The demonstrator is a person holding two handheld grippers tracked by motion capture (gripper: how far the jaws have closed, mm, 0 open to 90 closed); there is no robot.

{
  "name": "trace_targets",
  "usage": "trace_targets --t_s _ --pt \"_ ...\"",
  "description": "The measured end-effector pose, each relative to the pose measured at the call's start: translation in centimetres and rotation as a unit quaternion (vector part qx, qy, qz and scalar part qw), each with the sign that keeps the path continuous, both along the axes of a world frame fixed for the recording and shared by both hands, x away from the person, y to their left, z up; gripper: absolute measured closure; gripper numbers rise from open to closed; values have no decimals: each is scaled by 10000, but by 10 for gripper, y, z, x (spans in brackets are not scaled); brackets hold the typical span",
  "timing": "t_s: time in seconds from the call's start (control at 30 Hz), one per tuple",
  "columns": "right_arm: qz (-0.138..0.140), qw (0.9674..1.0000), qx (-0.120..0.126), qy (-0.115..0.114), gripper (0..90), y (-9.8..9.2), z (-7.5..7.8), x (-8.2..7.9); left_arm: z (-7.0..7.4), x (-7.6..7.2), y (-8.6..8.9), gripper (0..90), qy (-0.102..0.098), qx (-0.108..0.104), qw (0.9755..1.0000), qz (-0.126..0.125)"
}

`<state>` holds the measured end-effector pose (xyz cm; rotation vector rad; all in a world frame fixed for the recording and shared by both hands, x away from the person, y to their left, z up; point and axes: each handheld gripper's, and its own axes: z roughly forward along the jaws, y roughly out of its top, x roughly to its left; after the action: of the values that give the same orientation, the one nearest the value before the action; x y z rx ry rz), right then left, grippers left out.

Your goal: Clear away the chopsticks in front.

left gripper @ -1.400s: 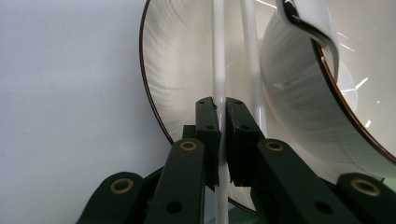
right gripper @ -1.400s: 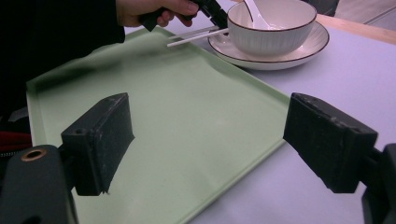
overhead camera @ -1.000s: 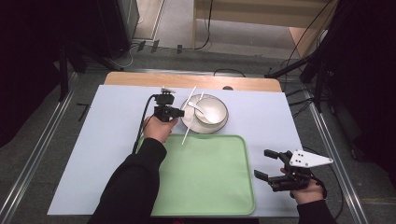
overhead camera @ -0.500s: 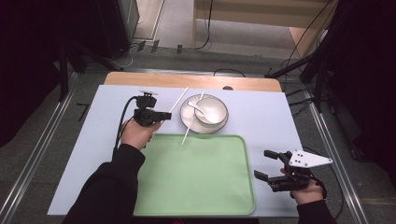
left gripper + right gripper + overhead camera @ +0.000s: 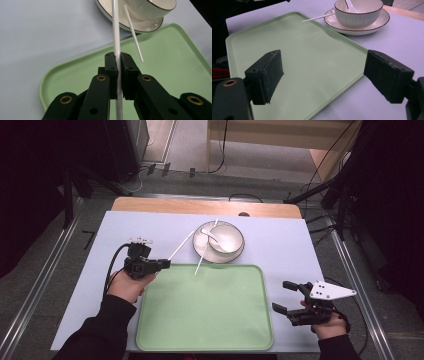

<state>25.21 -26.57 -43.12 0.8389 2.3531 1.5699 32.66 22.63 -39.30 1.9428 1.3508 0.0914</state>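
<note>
While the left gripper [image 5: 162,264] pinched one white chopstick [image 5: 116,32] between its pressed-together pads, it hung over the pale table cover just off the left edge of the green tray [image 5: 165,330], with the stick's far end reaching up toward the plate [image 5: 200,251]. A second chopstick [image 5: 204,251] lay propped on that plate's rim, its tip over the tray's far edge, beside the bowl [image 5: 227,240] holding a white spoon [image 5: 214,236]. By the look of it, the step in hand was carrying the gripped chopstick from the dish to the tray. Setting it down would call for swinging it over the tray's bare middle, lowering it flat and only then letting go, lest it roll. The right gripper [image 5: 284,299] waited near the tray's right edge, jaws spread wide and empty.
</note>
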Motion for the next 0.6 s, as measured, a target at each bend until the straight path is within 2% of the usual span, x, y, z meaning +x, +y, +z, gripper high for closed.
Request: trace_targets --t_s 0.1,0.13,0.27,0.5,0.6 --pt "13 10000 -5 -9 162 0 0 0 2 -14 0 862 -64 -82 9999 -84" --pt "13 10000 -5 -9 162 0 0 0 2 -14 0 862 -64 -82 9999 -84" --pt "36 10000 -21 14 162 1 0 0 2 -32 -6 861 -169 -206 9990 -346" --pt "42 10000 -32 5 162 1 0 0 2 -44 -19 861 -151 -246 9975 -645" --pt "47 10000 -36 16 162 2 0 0 -6 -46 -30 860 -38 -174 9962 -854"
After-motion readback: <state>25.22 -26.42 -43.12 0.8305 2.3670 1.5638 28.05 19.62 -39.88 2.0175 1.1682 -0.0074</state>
